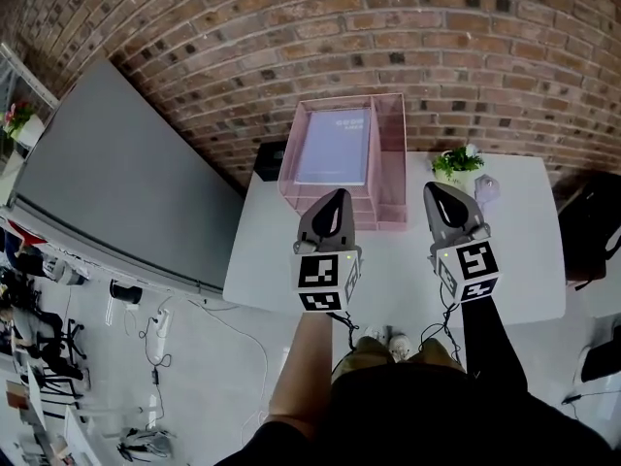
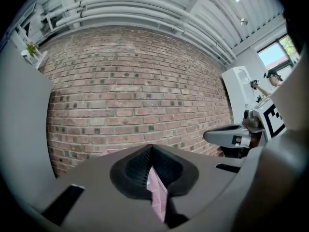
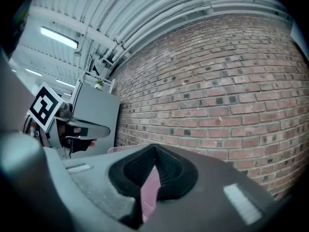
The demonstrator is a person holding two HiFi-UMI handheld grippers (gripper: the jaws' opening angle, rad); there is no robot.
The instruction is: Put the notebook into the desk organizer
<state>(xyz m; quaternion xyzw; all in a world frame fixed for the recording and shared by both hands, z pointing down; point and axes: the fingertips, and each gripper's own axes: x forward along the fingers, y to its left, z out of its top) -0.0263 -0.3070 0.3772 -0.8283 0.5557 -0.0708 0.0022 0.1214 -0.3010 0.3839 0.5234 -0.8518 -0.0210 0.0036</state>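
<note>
**Q:** Where is the notebook?

**Me:** The notebook [image 1: 335, 146] lies flat in the wide tray of the pink desk organizer [image 1: 390, 168]. The organizer sits at the far edge of the white table [image 1: 514, 260], against the brick wall [image 1: 291, 37]. A small potted plant [image 1: 456, 163] stands just to its right.

**Q:** Jaw state?

**Me:** My left gripper [image 2: 151, 148] has its jaws pressed together with nothing pinched between them. My right gripper [image 3: 154, 148] is the same, tips meeting and empty. Both hover near the organizer's front edge, roughly level and pointing at the wall.

**Q:** Which step is this?

**Me:** I judge the placing finished, since the notebook is in and I hold nothing. What remains is to back both grippers off without clipping the organizer's front rim.

**Q:** How do the views differ?

**Me:** Only the head view shows the notebook seated in its tray. The two gripper views show mostly brick, with a pink sliver under the closed tips. That sliver is probably the organizer, but it is too narrow to be sure. The left gripper view also catches my right gripper off to its side.
</note>
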